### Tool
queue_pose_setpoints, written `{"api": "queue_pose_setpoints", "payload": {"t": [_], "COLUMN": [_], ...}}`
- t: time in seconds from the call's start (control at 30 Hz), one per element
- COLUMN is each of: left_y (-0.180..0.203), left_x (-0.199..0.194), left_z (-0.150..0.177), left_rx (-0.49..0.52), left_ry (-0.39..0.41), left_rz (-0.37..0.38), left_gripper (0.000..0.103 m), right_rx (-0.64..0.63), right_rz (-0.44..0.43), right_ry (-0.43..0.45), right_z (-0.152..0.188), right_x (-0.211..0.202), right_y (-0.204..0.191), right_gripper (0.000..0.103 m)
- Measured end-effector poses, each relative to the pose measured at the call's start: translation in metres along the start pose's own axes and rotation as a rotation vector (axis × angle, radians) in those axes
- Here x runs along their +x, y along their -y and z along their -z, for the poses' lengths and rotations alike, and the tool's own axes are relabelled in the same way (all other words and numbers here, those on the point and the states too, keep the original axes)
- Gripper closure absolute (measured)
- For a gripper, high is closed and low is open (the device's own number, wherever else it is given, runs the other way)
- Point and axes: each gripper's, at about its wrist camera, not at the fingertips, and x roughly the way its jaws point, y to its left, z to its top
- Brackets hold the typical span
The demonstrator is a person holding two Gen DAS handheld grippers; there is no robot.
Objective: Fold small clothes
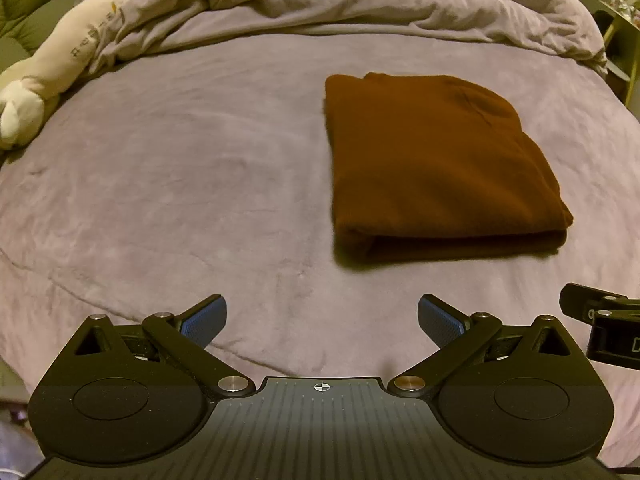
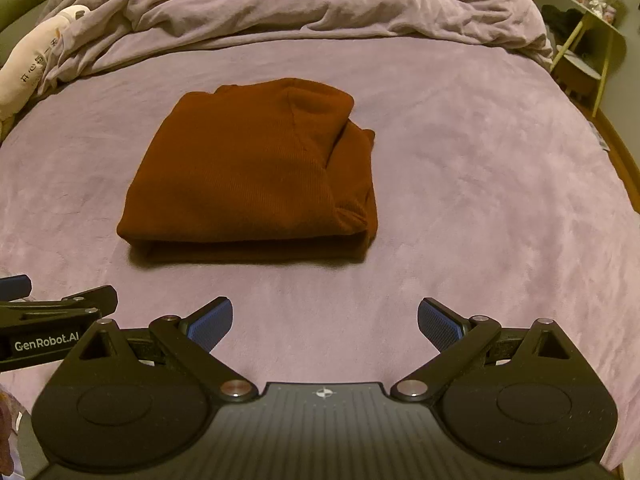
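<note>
A: At this moment, where were your tools? Start from what was nearest to you.

B: Your left gripper [image 1: 322,320] was spread wide apart with nothing between its blue pads [image 1: 204,322]. Your right gripper [image 2: 325,322] was the same, spread apart and empty. Both hung low over the purple blanket [image 2: 480,200], side by side, and neither touched the cloth.

A: And the garment?

B: The rust-brown sweater [image 2: 248,176] lay just beyond your grippers, on the flat part of the blanket. It was already a thick rectangle, with the doubled edge facing you. In the left view it sat to the right of centre [image 1: 432,160]; in the right view, a little to the left of centre.

A: So was the fold finished?

B: I judged it nearly finished. On the right side one layer stuck out and made a small bump. If you wanted a clean result, you should have pressed this side flat with closed pads, or tucked the loose layer under, slowly, because such thick knit can spring open.

A: What lay farther?

B: Behind the sweater was the crumpled purple duvet [image 2: 300,8], a white plush toy [image 1: 60,64] at the far left, and a small yellow-green side table [image 2: 592,52] at the far right.
</note>
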Motion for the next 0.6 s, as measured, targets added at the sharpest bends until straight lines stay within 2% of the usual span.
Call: {"api": "queue_pose_setpoints", "payload": {"t": [0.6], "left_y": [0.0018], "left_x": [0.0004], "left_z": [0.0036], "left_rx": [0.003], "left_ry": [-0.012], "left_rz": [-0.003], "left_gripper": [0.000], "right_rx": [0.011], "right_rz": [-0.009], "right_ry": [0.003], "right_z": [0.0016], "right_x": [-0.0030], "right_y": [-0.0009], "right_gripper": [0.004]}}
